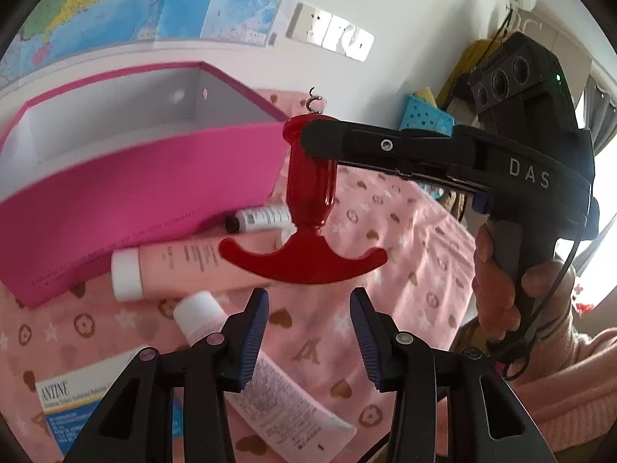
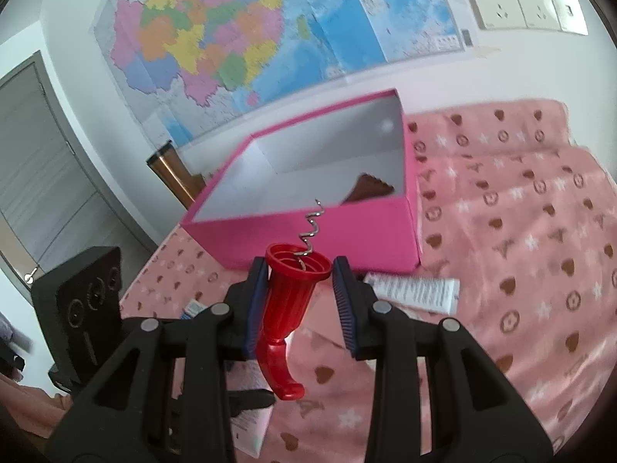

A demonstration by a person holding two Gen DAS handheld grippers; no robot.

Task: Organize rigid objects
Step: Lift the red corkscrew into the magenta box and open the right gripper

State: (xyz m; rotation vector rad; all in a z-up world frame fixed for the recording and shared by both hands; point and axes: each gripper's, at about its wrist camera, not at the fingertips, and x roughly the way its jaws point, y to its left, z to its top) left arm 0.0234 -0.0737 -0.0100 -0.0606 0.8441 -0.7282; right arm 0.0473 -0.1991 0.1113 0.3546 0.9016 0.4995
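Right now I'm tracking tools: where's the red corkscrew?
The red corkscrew is held in the right gripper, lifted in front of the pink box, above the tubes.

Red corkscrew aloft, pink box open behind it

The red plastic corkscrew (image 2: 290, 301) is clamped in the right claw (image 2: 299, 283), steel spiral pointing away, T-handle hanging down; the open pink box (image 2: 308, 231) sits beyond, with tubes (image 1: 185, 266) beside it.

At frame centre a red corkscrew (image 1: 308, 208) hangs handle-down, clamped near its top by the right gripper (image 1: 308, 137) reaching in from the right, a hand (image 1: 501, 289) on its grip. The left gripper (image 1: 308, 332) stands open at the bottom, empty. A pink box (image 1: 146, 189) fills the left, tubes (image 1: 185, 266) lying below it on pink cloth (image 1: 405, 270).
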